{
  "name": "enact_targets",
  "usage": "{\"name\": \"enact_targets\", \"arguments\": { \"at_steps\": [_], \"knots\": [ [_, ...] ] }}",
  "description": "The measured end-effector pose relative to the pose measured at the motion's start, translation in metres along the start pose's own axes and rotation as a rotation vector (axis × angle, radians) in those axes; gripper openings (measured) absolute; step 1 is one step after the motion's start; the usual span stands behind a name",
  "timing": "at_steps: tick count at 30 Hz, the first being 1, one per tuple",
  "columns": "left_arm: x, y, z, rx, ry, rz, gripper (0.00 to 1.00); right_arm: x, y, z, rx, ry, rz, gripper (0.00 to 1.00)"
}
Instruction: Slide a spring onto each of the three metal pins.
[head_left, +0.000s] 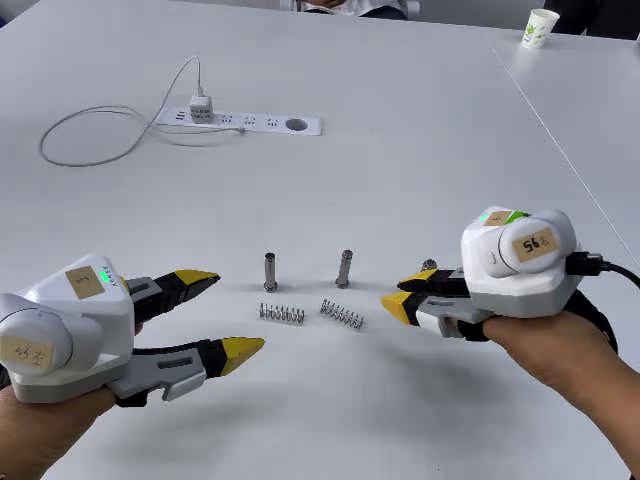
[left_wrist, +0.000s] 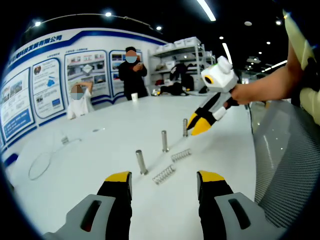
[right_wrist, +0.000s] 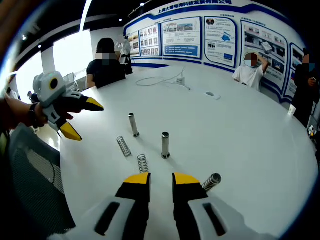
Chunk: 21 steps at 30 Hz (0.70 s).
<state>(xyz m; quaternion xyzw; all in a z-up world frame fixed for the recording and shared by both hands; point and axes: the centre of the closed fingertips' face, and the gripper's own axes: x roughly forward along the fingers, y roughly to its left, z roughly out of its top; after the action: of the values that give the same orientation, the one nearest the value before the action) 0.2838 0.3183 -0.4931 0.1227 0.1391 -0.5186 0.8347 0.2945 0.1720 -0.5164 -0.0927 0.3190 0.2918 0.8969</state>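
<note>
Just left of the right gripper (head_left: 393, 293), narrow and empty, a spring (head_left: 342, 314) lies flat, axis left-right, near an upright pin (head_left: 344, 268); left gripper (head_left: 240, 310) stands wide.

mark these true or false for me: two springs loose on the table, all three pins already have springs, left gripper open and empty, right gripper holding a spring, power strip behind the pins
1. Two springs lie loose on the table. True: the left spring and the right spring lie flat.
2. All three pins carry springs. False: the left pin and the middle pin stand bare; the third pin appears to wear one.
3. The left gripper is wide open and empty. True.
4. The right gripper holds a spring. False: its jaws are narrowly parted with nothing between them.
5. A power strip lies behind the pins. True.
</note>
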Motion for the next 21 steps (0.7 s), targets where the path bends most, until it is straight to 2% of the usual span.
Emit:
{"name": "enact_targets", "arguments": {
  "at_steps": [11,21],
  "knots": [
    [0.0,-0.003,-0.001,-0.001,0.004,0.0,0.53,0.026,0.023,0.012,-0.088,0.047,0.08,0.18],
    [0.001,-0.006,0.0,-0.002,0.007,-0.006,0.53,0.047,0.035,0.009,-0.172,0.132,0.131,0.17]
  ]
}}
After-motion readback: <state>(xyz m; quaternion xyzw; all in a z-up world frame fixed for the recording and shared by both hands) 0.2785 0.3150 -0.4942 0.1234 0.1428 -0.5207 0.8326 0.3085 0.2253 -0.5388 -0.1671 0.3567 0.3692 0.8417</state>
